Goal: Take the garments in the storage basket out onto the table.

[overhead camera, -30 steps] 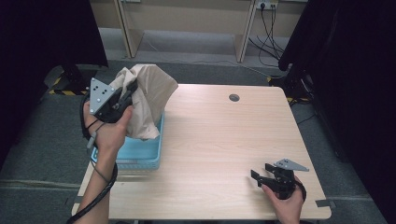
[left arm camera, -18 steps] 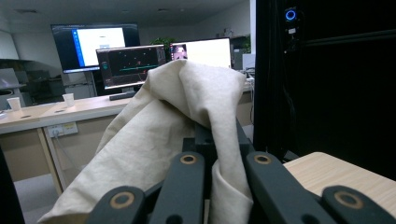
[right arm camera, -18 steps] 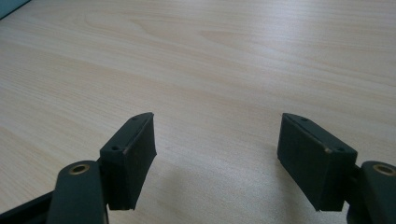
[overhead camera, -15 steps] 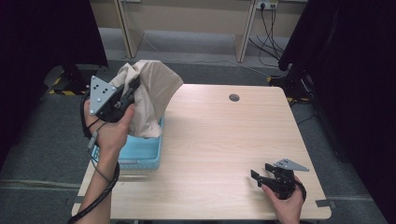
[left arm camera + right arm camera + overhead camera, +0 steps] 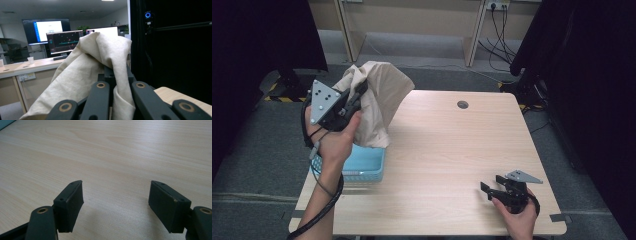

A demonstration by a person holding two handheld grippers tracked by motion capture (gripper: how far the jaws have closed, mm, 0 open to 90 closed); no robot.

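The left claw (image 5: 357, 97) pinches the beige cloth (image 5: 379, 102), draped above the blue basket (image 5: 364, 167).

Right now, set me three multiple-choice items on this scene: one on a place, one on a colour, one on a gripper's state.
1. Where does the blue basket sit?
A. At the table's left edge, under the hanging cloth
B. In the middle of the table
C. Beside the right gripper

2. What colour is the cloth?
A. Red
B. Beige
C. Black

3. How does the left gripper stand?
A. Open over the bare table
B. Shut on the cloth, holding it up
C. Lying in the basket

Answers:
1 A: the high view shows the basket at the left edge of the table, with the cloth hanging over it.
2 B: both the high view and the left gripper view show pale beige fabric.
3 B: the left gripper view shows fabric pinched between the closed jaws. The right gripper rests open near the table's front right.
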